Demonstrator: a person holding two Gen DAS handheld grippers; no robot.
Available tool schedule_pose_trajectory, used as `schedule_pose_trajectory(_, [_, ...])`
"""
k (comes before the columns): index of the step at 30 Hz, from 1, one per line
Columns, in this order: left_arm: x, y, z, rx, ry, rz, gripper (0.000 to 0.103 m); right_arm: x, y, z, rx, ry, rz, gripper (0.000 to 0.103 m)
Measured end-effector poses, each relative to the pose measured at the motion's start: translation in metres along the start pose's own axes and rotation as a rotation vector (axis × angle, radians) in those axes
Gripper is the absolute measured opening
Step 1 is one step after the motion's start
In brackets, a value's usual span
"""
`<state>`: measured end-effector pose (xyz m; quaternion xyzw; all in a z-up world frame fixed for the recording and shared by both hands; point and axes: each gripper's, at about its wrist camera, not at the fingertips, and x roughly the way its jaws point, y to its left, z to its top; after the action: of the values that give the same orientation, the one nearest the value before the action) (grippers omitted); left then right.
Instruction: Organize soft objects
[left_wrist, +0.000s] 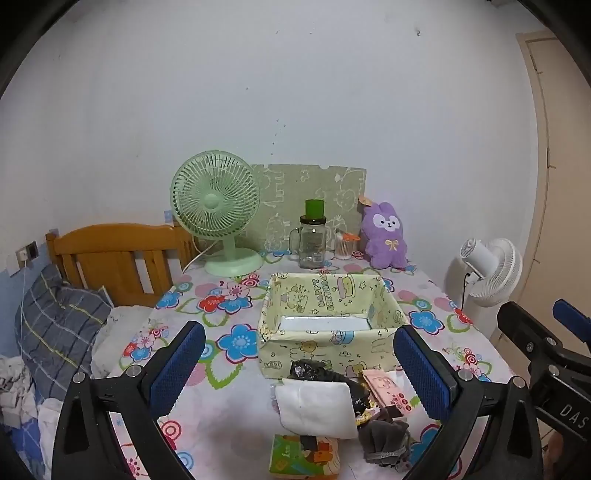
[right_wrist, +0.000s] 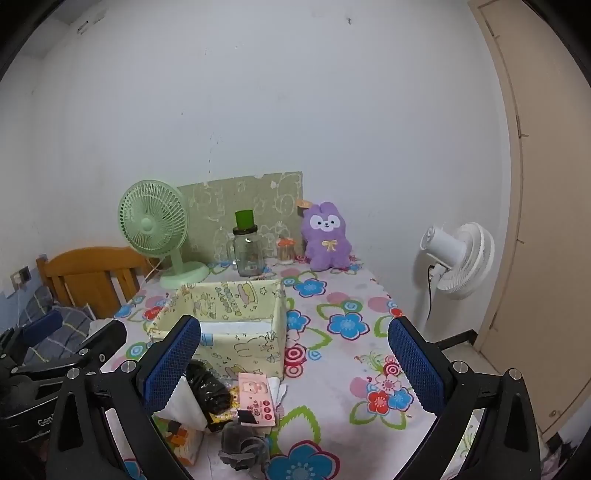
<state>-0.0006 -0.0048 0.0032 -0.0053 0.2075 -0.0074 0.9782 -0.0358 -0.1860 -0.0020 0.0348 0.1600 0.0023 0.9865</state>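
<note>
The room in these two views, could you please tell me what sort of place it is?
Most likely a bedroom at home: a wooden headboard with a grey plaid pillow sits beside a table under a floral cloth, which carries a purple plush bunny and a green desk fan.

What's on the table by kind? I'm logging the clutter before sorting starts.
Fans: 1, green fan
Boxes: 1, yellow fabric box
Jars: 2, glass jar, small swab jar
Plush toys: 1, purple bunny
Pile items: about 6
Total: about 11
</note>
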Motion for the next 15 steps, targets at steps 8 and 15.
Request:
schedule_pose_trajectory(8, [0.004, 0.003, -0.005, 0.001, 0.009, 0.031, 0.103, 0.019, 0.0, 0.0, -0.003, 0.011, 0.008, 0.103])
schedule_pose_trajectory(15, [0.004, 0.004, -0.01, -0.001, 0.02, 0.055, 0.102, 0.026, 0.001, -0.004, -0.007, 0.02, 0.028, 0.103])
